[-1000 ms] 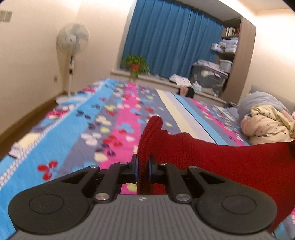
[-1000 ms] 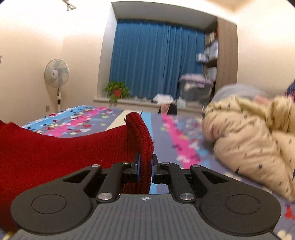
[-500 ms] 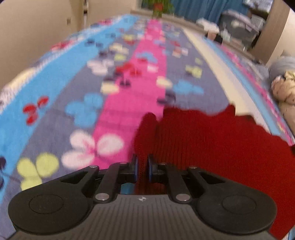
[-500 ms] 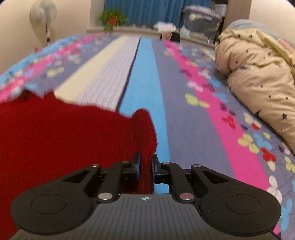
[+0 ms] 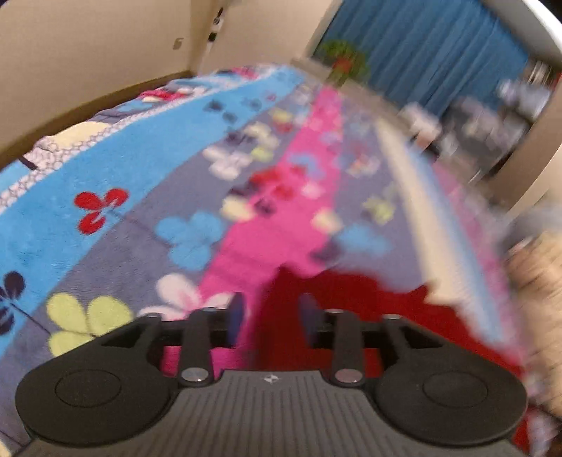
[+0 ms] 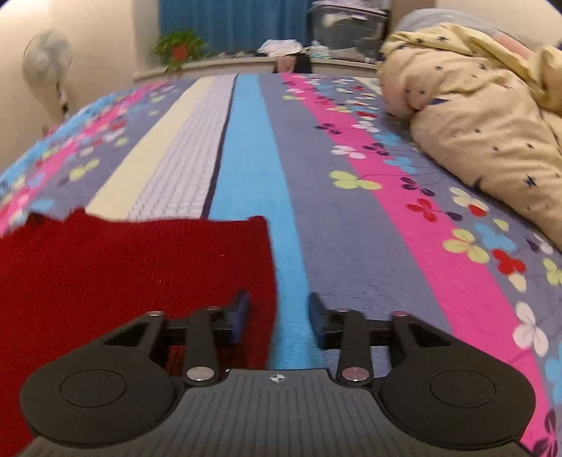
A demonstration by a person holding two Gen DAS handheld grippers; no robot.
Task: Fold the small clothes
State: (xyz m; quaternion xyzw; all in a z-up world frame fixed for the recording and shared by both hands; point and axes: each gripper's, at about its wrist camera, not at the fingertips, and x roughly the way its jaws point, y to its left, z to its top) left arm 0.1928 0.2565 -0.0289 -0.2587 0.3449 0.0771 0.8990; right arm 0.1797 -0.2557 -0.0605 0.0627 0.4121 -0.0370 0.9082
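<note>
A red knitted garment (image 6: 123,267) lies flat on the striped flowered bedspread (image 6: 351,197). In the right wrist view its right edge runs between the fingers of my right gripper (image 6: 278,318), whose jaws are opening; the pads stand clear of the cloth. In the blurred left wrist view the same red knitted garment (image 5: 368,316) spreads to the right, and its left edge lies between the fingers of my left gripper (image 5: 269,318). The left jaws are opening too, with a gap on both sides of the cloth.
A cream quilt with small stars (image 6: 484,116) is heaped on the bed at the right. Beyond the bed's far end are blue curtains (image 5: 439,52), a potted plant (image 6: 179,47), storage boxes (image 6: 347,28) and a standing fan (image 6: 45,70).
Both grippers came down to the bed with the red garment, laid it flat, and then opened from shut, letting go of its two edges.
</note>
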